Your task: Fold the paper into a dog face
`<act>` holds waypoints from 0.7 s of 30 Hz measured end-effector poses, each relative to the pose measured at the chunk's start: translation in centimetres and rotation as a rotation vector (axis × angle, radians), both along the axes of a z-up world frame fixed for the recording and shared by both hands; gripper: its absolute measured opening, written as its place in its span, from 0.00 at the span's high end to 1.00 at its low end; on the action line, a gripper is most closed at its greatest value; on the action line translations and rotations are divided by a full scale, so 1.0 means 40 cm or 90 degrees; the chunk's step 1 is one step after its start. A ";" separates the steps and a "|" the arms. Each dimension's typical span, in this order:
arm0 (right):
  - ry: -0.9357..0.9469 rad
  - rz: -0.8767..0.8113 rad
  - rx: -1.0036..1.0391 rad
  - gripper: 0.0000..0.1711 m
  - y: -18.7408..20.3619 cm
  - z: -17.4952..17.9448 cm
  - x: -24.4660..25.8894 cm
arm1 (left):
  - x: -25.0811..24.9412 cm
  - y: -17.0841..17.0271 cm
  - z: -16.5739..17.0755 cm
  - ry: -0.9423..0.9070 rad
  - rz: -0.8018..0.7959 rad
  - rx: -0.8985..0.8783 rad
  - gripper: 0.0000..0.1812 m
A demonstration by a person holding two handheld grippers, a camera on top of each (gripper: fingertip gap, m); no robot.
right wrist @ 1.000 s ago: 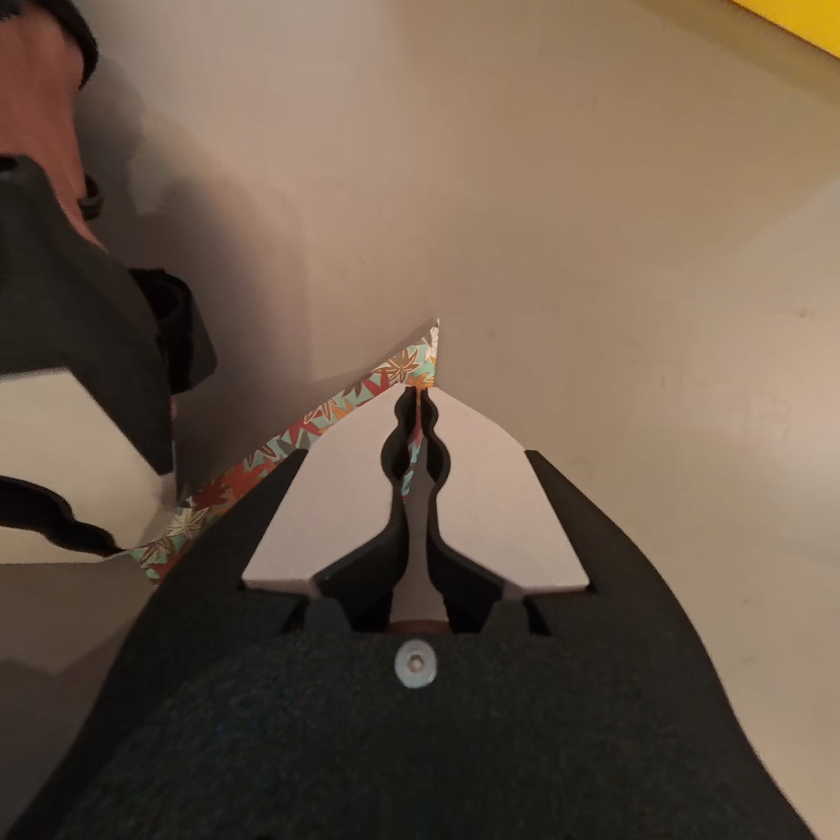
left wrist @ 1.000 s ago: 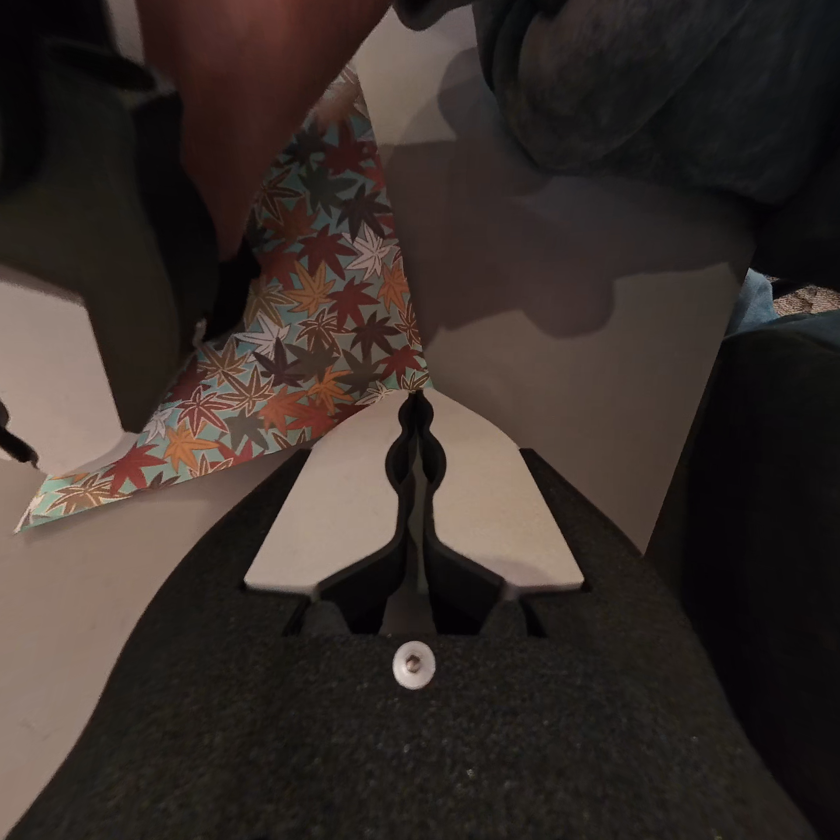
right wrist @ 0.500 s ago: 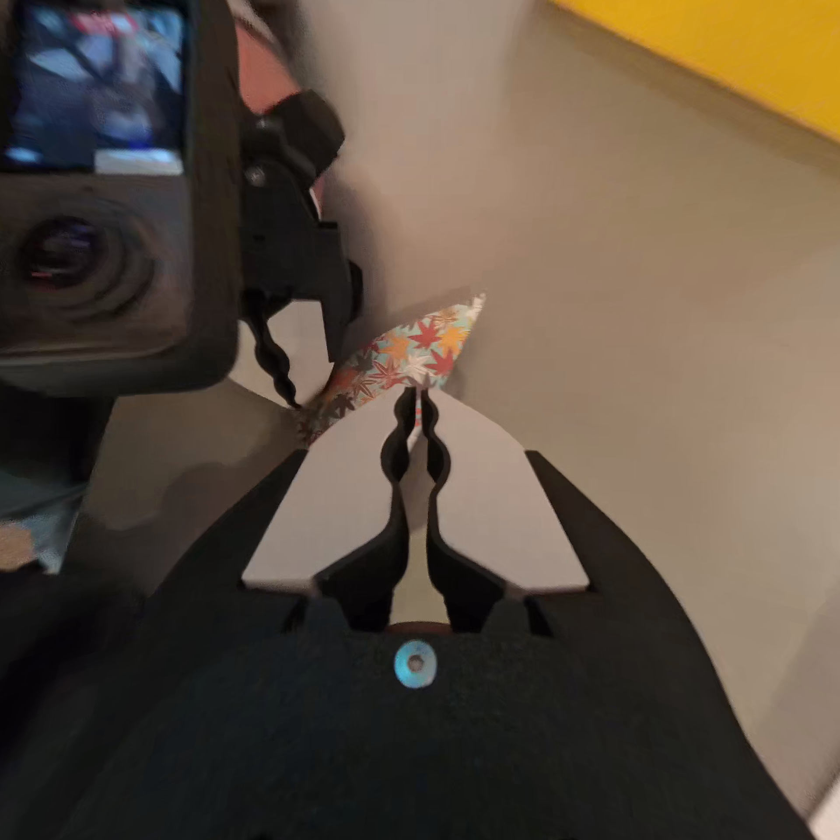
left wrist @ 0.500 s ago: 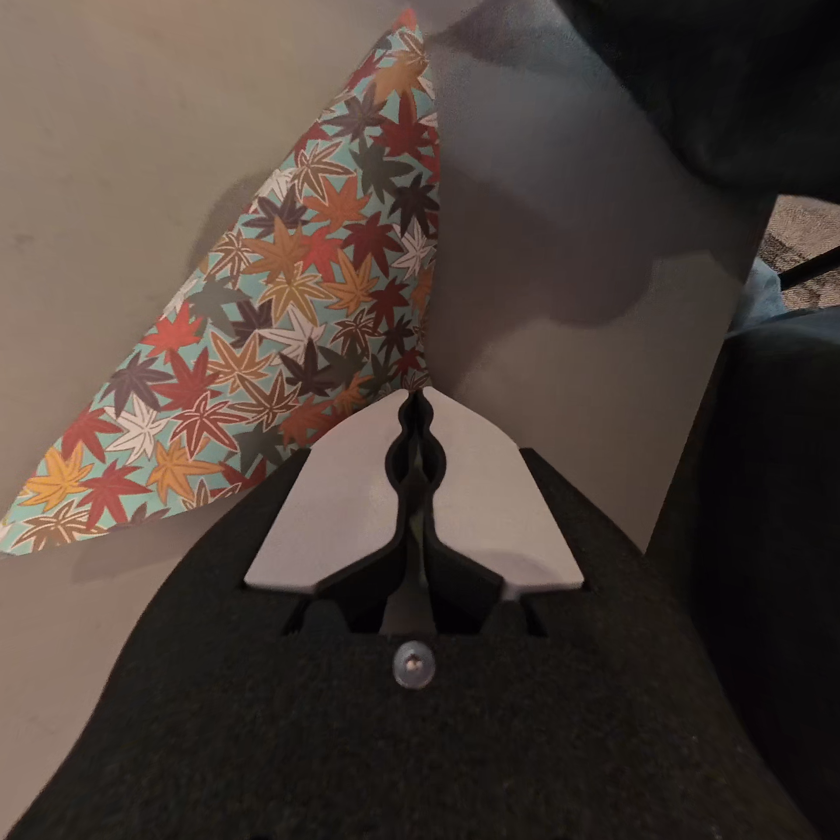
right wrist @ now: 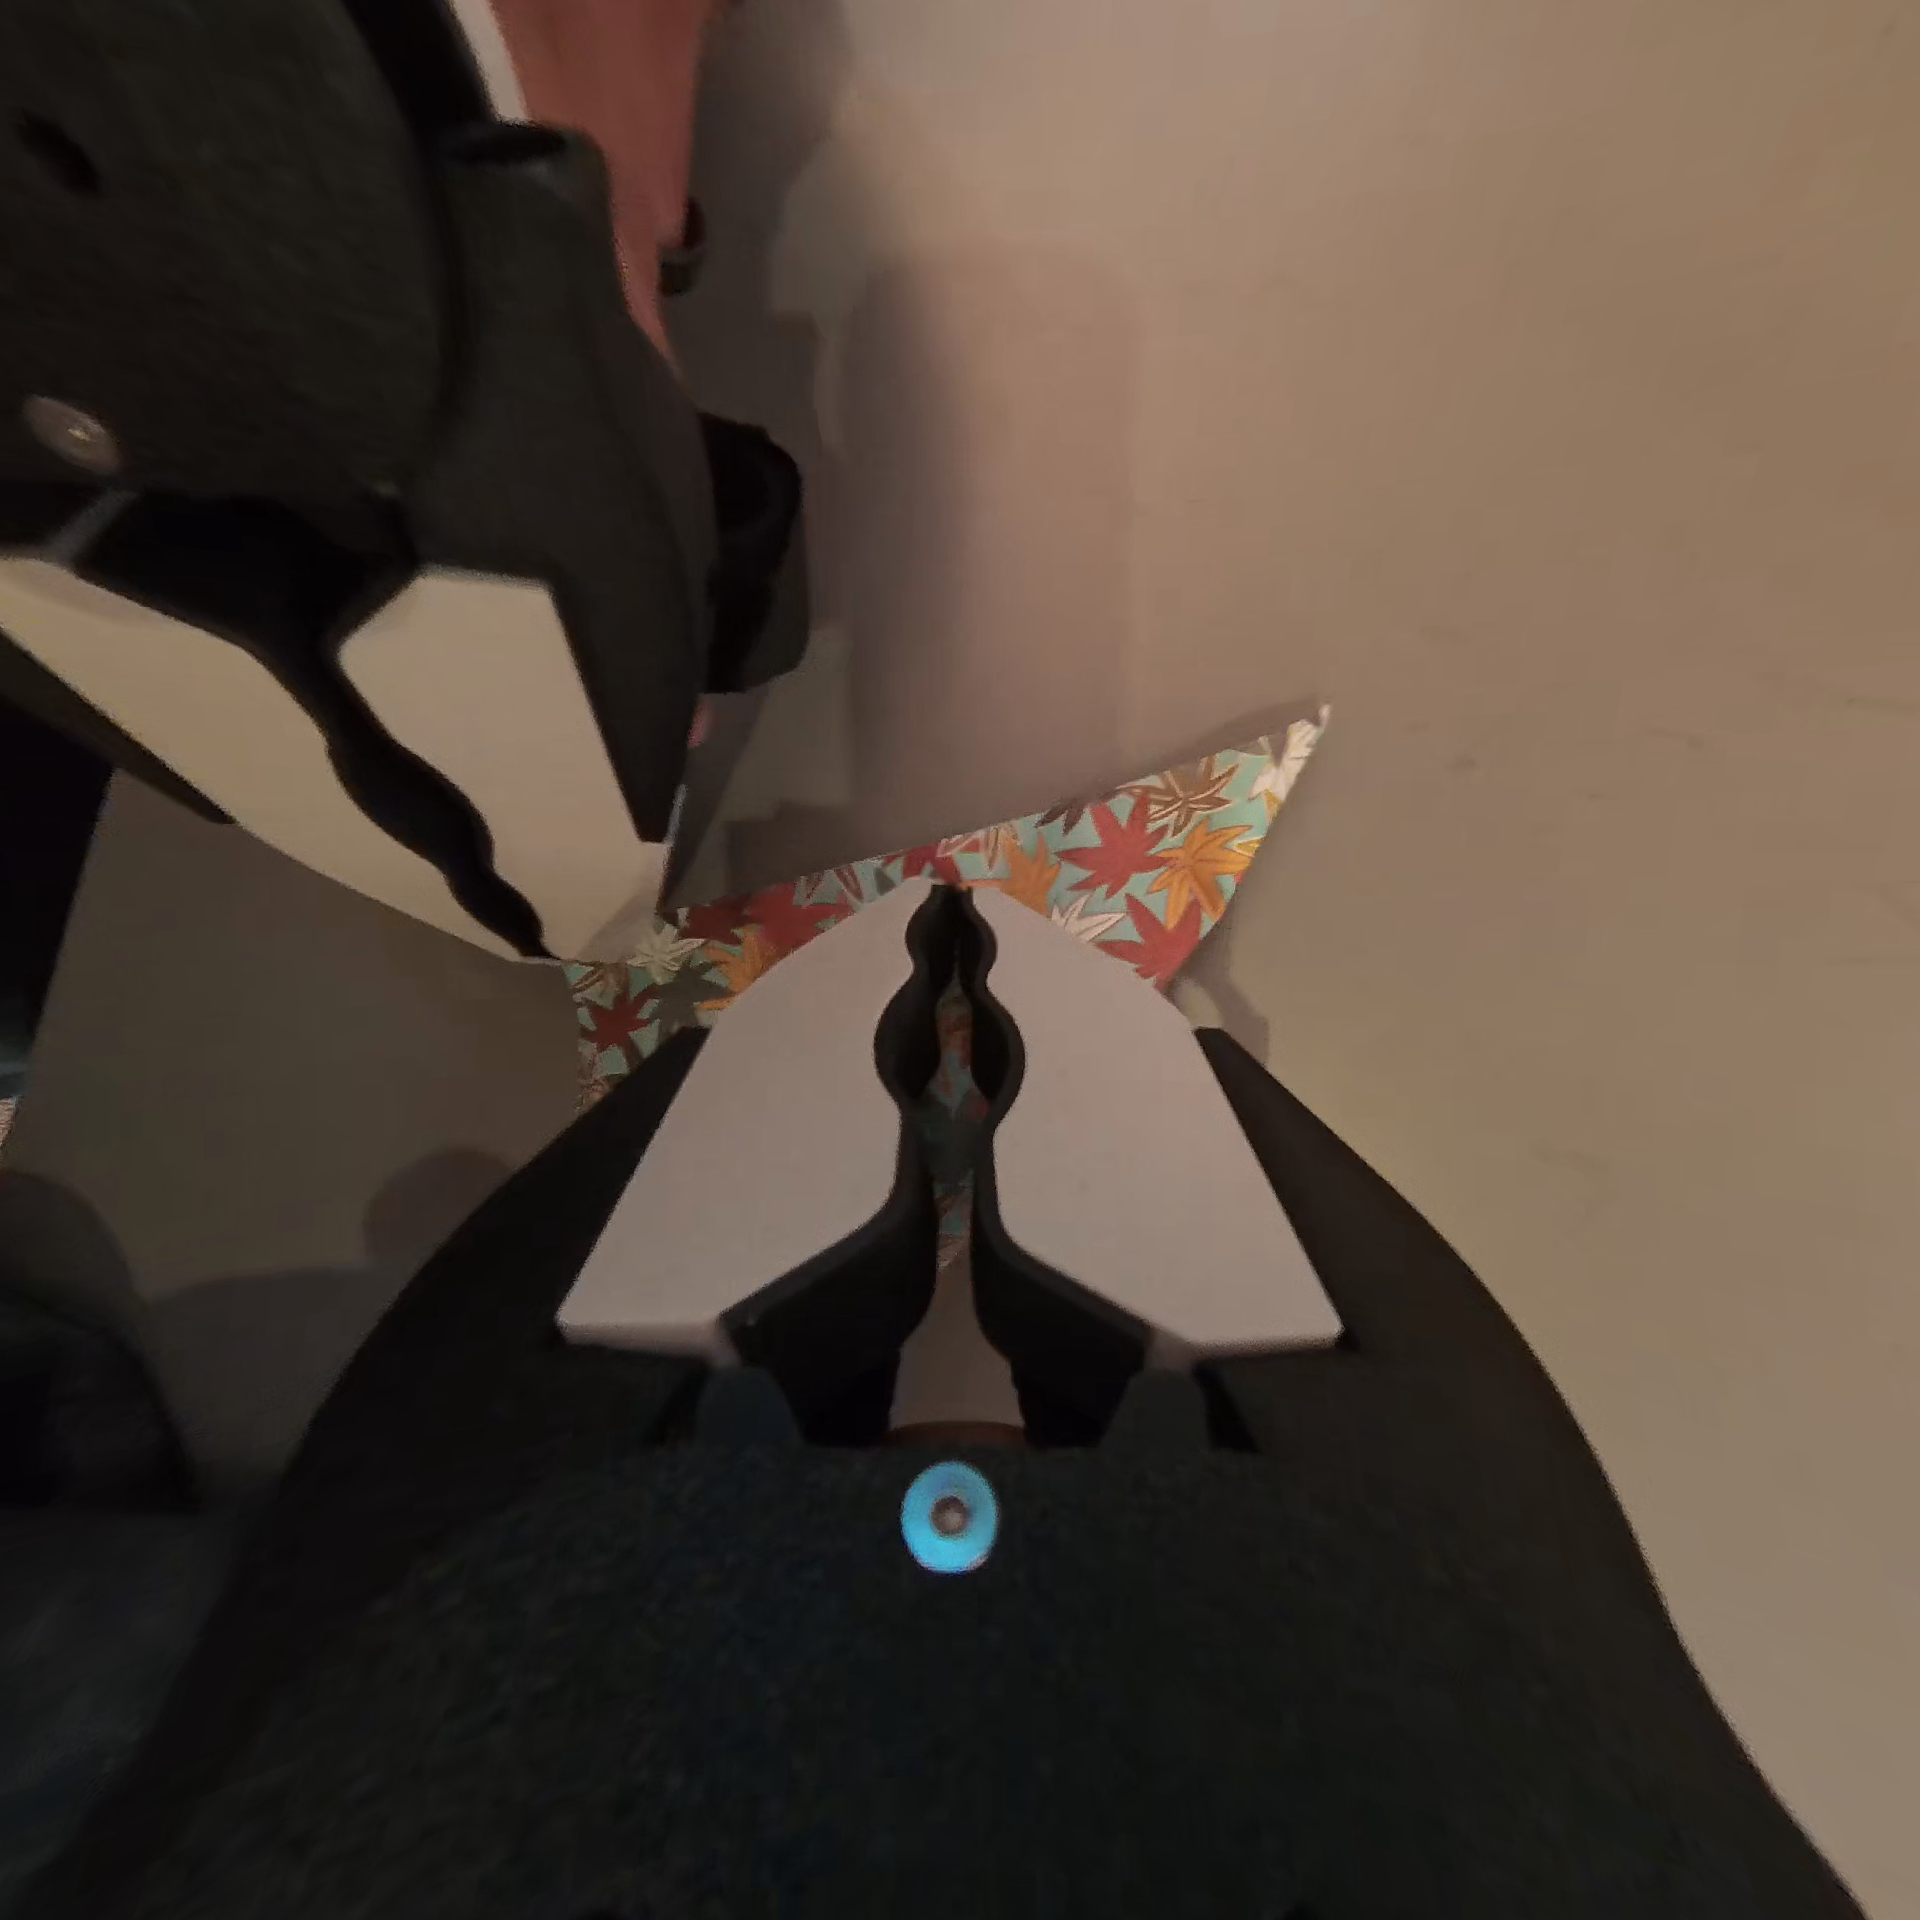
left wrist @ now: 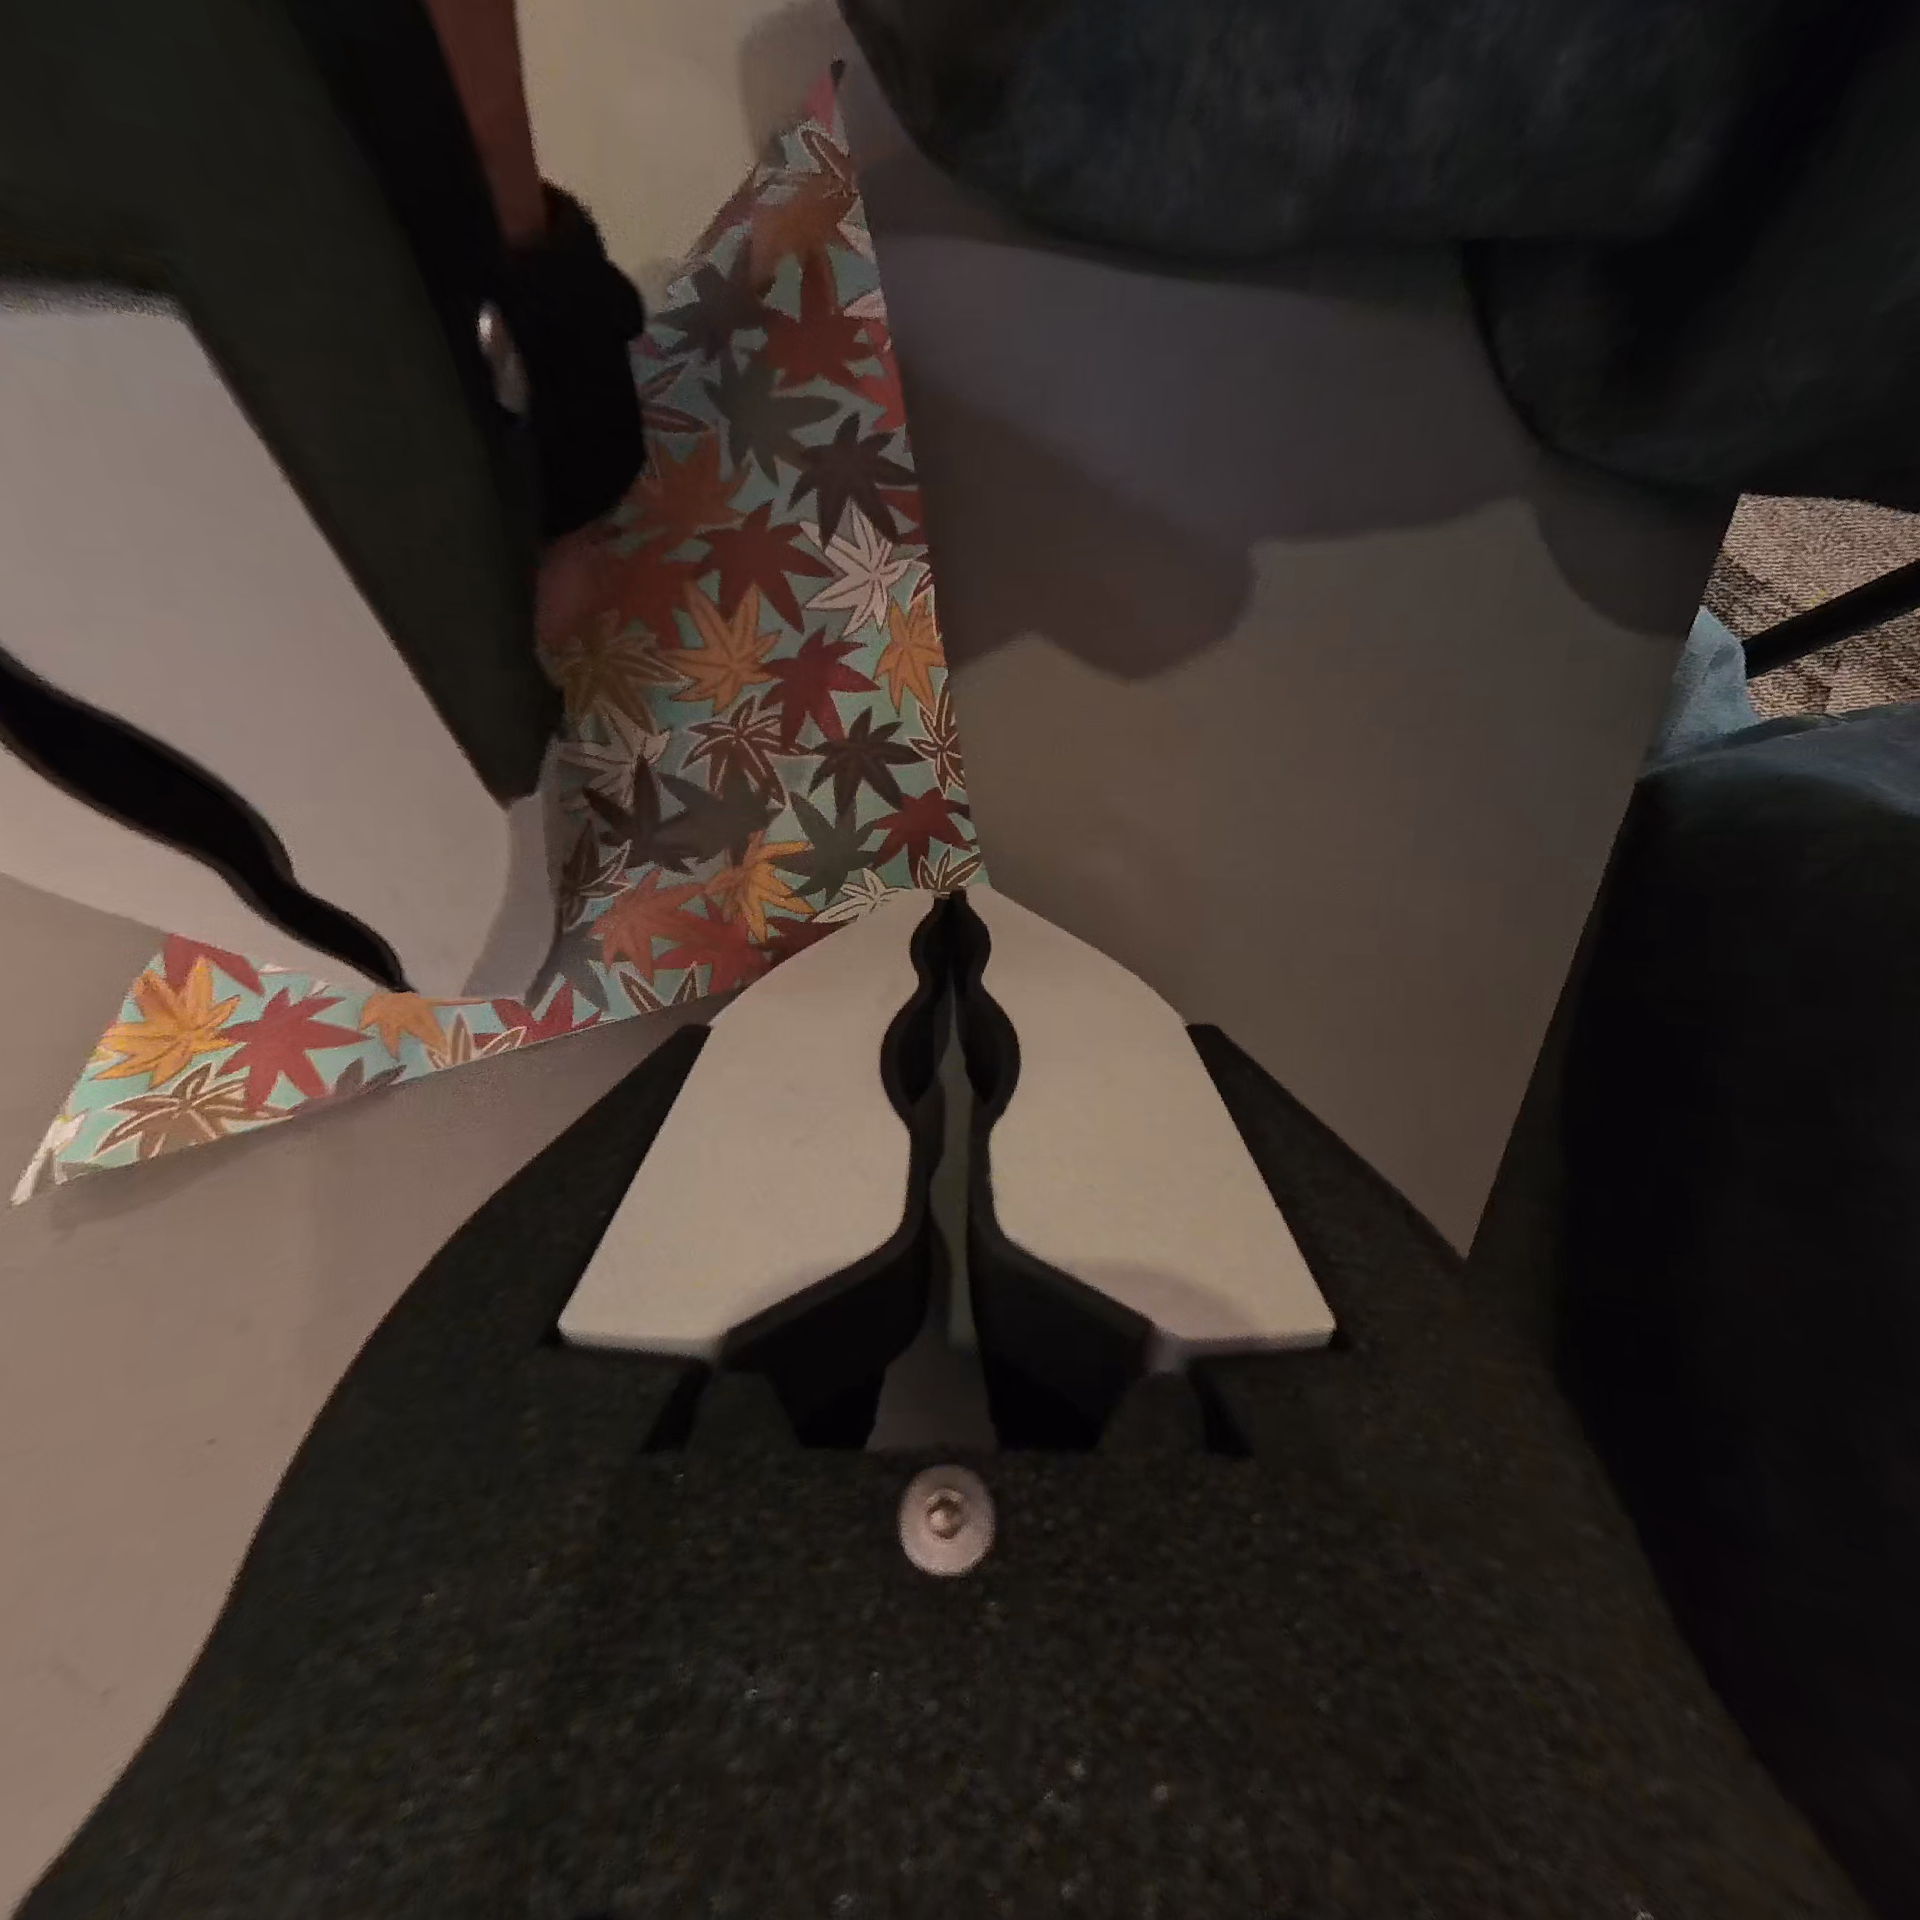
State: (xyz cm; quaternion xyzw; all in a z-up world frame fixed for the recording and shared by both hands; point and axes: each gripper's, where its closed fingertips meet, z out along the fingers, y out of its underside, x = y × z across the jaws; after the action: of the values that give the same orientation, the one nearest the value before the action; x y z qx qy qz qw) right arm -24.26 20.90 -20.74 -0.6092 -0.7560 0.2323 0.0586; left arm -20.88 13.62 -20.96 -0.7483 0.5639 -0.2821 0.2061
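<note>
The paper [left wrist: 769,644] is a folded sheet printed with maple leaves on light blue, and it lies along the pale table. My left gripper [left wrist: 951,909] is shut, with its tip pinching the paper's near corner. My right gripper [right wrist: 948,896] is shut on the paper's [right wrist: 1132,862] edge, and leaf print shows between its pads. The right gripper [left wrist: 400,982] also shows at the left of the left wrist view, over the paper. The left gripper [right wrist: 535,940] shows at the left of the right wrist view, its tip at the paper's left end.
The table edge [left wrist: 1558,935] runs down the right of the left wrist view, with carpet [left wrist: 1818,582] beyond it. A person's dark blue clothing [left wrist: 1351,156] hangs over the far side. A bare forearm [right wrist: 623,125] shows behind the left gripper.
Half a second ago the paper was raised and bowed between the grippers. Now it is lower and flatter, and the right gripper is back at the left of the left wrist view.
</note>
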 end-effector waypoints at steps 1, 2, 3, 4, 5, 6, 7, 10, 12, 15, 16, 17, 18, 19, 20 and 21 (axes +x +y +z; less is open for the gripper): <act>-0.001 0.000 0.005 1.00 0.005 -0.005 -0.001 | 0.000 0.000 0.000 0.000 0.000 0.000 1.00; 0.002 0.001 0.005 1.00 0.007 -0.006 -0.003 | -0.001 0.000 0.000 0.000 0.001 0.000 1.00; 0.007 -0.001 0.009 1.00 0.012 -0.007 -0.007 | -0.001 0.000 0.000 0.000 0.001 0.000 1.00; 0.009 -0.001 0.010 1.00 0.015 -0.007 -0.008 | -0.001 0.000 0.000 0.000 0.001 0.000 1.00; 0.012 -0.001 0.011 1.00 0.018 -0.007 -0.011 | -0.002 0.000 0.000 0.000 0.000 -0.001 1.00; 0.016 -0.001 0.012 1.00 0.021 -0.007 -0.013 | -0.002 0.000 0.000 -0.001 0.000 -0.002 1.00; 0.020 -0.002 0.014 1.00 0.024 -0.007 -0.016 | -0.002 -0.001 0.000 -0.001 0.000 -0.003 1.00; 0.029 -0.009 0.022 1.00 0.039 -0.007 -0.024 | -0.003 -0.001 0.000 -0.001 0.000 -0.003 1.00; 0.039 -0.014 0.028 1.00 0.050 -0.006 -0.032 | -0.004 -0.001 0.000 -0.001 0.001 -0.005 1.00; 0.048 -0.022 0.036 1.00 0.067 -0.008 -0.039 | -0.005 -0.001 0.000 -0.001 0.001 -0.005 1.00; 0.051 -0.023 0.034 1.00 0.070 -0.008 -0.042 | -0.005 -0.001 0.000 -0.001 0.001 -0.005 1.00; 0.055 -0.025 0.037 1.00 0.074 -0.008 -0.044 | -0.006 -0.001 0.000 -0.001 0.001 -0.005 1.00; 0.059 -0.024 0.039 1.00 0.076 -0.008 -0.046 | -0.006 -0.001 0.000 0.000 0.001 -0.005 1.00; 0.062 -0.023 0.041 1.00 0.077 -0.008 -0.049 | -0.006 -0.002 0.000 0.000 0.001 -0.005 1.00; 0.064 -0.023 0.044 1.00 0.078 -0.008 -0.051 | -0.006 -0.002 0.000 0.000 0.001 -0.005 1.00; 0.066 -0.021 0.046 1.00 0.078 -0.008 -0.053 | -0.006 -0.002 0.000 -0.001 0.001 -0.006 1.00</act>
State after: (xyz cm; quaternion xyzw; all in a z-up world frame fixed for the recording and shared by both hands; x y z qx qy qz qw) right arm -26.38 24.04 -21.05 -0.6063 -0.7496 0.2351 0.1237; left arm -21.14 13.55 -20.97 -0.7496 0.5619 -0.2849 0.2030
